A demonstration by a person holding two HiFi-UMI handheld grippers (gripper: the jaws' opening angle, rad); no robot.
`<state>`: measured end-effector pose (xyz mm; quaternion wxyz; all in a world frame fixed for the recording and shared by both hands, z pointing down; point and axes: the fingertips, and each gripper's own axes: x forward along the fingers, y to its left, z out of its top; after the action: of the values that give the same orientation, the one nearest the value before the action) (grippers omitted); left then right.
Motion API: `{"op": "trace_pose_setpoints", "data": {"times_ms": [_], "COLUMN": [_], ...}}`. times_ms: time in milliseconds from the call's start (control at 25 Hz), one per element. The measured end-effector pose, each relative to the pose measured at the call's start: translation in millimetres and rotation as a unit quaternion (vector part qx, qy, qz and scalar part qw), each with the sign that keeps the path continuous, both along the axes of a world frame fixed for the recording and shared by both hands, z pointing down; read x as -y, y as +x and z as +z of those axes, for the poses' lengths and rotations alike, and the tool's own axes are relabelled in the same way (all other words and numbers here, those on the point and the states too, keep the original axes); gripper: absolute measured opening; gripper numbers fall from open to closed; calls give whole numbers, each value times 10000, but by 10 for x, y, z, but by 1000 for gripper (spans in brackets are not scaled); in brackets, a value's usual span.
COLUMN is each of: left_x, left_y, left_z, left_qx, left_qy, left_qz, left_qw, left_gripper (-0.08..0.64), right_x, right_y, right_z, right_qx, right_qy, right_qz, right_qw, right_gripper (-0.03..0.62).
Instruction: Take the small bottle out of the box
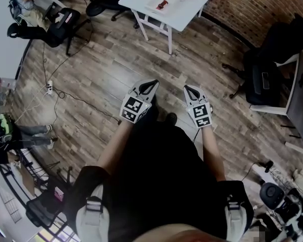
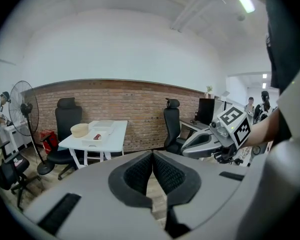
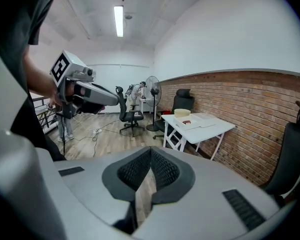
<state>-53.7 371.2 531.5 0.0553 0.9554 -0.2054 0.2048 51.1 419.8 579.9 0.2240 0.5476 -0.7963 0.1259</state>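
A white table stands far ahead by the brick wall. On it a shallow white box holds a small red thing, perhaps the bottle, too small to tell. The same red thing shows in the left gripper view and, in the right gripper view, the red thing lies beside a round tan container. My left gripper and right gripper hang side by side at waist height over the floor, well short of the table. Both are shut with nothing between the pads.
Black office chairs stand left of the table and at the right by a desk. Cables and a power strip lie on the wooden floor. A standing fan and a person are at the far left.
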Motion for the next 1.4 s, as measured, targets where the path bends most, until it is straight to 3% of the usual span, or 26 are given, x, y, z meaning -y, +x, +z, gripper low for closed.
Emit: {"op": "trace_pose_setpoints", "data": {"times_ms": [800, 1400], "left_x": [1252, 1983], "left_y": [-28, -238], "left_z": [-90, -55], "left_qx": [-199, -272], "left_qy": [-20, -109], "left_qz": [76, 94], "left_qw": [9998, 9995], "left_gripper": [21, 21], "right_x": [1083, 1763], "right_y": [17, -186], "right_z": [42, 97], "right_qx": [-112, -140], "right_qy": [-203, -307], "right_qz": [158, 209], "right_qw": [9996, 9992], "right_gripper": [-2, -2]}}
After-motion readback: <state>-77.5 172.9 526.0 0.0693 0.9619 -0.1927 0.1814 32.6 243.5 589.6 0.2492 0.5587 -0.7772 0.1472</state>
